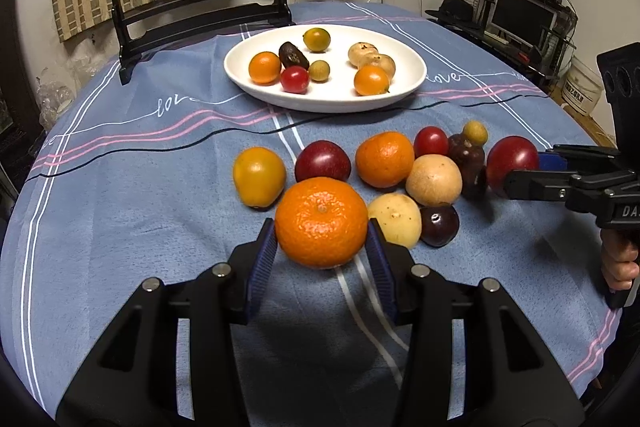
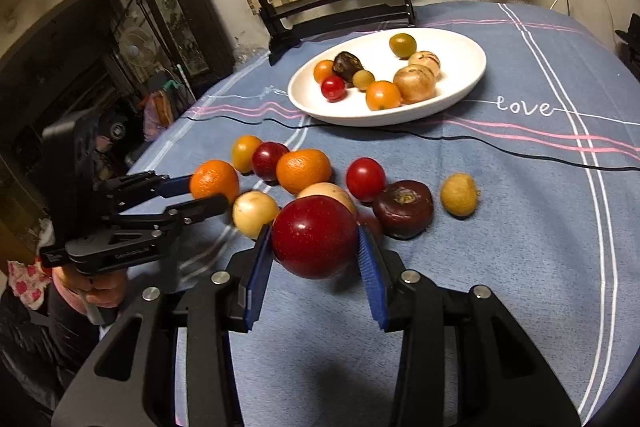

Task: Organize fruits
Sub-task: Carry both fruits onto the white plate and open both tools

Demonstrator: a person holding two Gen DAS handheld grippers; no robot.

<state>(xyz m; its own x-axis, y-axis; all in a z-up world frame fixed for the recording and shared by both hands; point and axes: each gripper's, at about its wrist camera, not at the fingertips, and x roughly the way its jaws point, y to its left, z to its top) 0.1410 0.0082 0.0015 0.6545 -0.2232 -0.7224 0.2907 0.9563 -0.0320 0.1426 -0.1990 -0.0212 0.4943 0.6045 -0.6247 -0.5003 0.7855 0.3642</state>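
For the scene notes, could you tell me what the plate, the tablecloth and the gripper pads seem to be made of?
Plate: probably glazed ceramic, white with a soft sheen; plastic is possible.
Tablecloth: woven fabric, matte blue, creased, with printed stripes.
Pads: likely rubber or ribbed plastic, blue, finely grooved.

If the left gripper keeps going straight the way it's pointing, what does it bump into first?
The left gripper, holding a big bumpy orange mandarin, would probably meet the dark red round plum just ahead, though depth is hard to judge.
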